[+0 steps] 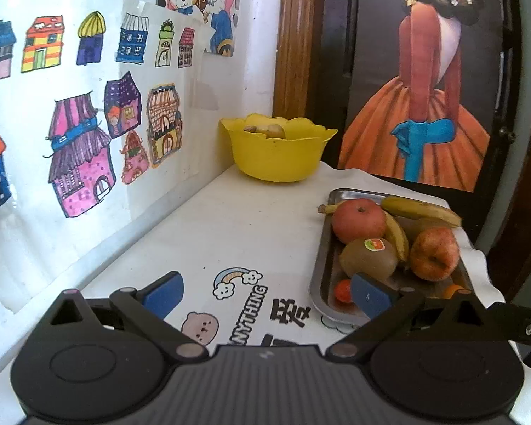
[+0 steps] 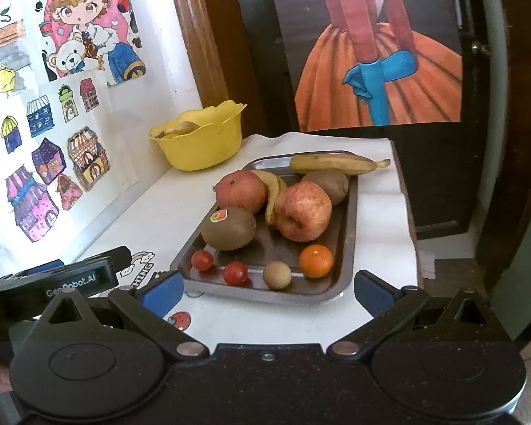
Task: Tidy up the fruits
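Note:
A steel tray (image 2: 350, 219) holds two apples (image 2: 302, 210), two kiwis (image 2: 228, 228), two bananas (image 2: 336, 164), two small red fruits (image 2: 235, 272), a tan ball-shaped fruit (image 2: 277, 275) and a small orange (image 2: 315, 260). In the left wrist view the tray (image 1: 322, 276) lies at right. A yellow bowl (image 1: 278, 152) with a banana piece (image 1: 270, 130) inside stands in the back corner; it is the bowl (image 2: 201, 141) at upper left in the right wrist view. My left gripper (image 1: 265, 294) is open over the tablecloth beside the tray. My right gripper (image 2: 267, 290) is open wide before the tray's near edge, nothing between its fingers.
The table has a white printed cloth (image 1: 230, 233). A wall with coloured drawings (image 1: 88, 106) runs along the left. A dark door with a painted poster (image 1: 424, 88) stands behind the tray. The table's right edge (image 2: 407, 212) drops off beside the tray.

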### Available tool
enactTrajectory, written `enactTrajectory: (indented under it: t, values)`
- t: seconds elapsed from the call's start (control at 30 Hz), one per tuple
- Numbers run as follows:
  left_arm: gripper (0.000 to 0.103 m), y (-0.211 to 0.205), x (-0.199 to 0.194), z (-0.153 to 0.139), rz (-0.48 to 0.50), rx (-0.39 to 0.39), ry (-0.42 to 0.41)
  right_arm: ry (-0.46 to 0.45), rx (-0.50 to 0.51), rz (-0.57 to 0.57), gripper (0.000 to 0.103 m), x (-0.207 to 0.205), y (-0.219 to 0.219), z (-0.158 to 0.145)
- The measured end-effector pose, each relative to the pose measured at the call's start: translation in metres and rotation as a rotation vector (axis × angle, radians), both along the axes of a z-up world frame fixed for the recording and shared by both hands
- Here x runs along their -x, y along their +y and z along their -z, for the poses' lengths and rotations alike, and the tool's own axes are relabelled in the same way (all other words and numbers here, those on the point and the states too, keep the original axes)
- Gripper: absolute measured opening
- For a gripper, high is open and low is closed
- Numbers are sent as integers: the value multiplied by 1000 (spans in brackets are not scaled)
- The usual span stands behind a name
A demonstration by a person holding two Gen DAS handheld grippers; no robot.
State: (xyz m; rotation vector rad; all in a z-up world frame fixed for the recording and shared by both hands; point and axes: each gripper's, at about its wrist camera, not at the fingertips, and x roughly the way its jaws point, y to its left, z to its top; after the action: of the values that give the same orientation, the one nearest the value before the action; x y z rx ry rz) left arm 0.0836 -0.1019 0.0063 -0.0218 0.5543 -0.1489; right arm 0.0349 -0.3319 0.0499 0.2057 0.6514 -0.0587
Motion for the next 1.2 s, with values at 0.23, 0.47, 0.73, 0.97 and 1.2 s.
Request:
enactTrajectory:
  t: [0.23, 0.47, 0.73, 0.97, 1.2]
  values:
    - [102, 18, 31, -9, 68, 20, -20, -20, 12, 103, 102, 43, 17, -15]
    - [102, 32, 60, -16, 102, 16, -20, -36, 36, 166, 102, 81, 36, -27]
    - [102, 42, 82, -5, 82, 6, 35, 10, 68, 200, 102, 108, 47, -19]
    - [102, 51, 91, 6, 61, -24, 65, 34, 63, 238, 102, 119, 49, 1]
    - [102, 55, 97, 10, 64, -47, 71, 36, 53, 238, 102, 125, 54, 9]
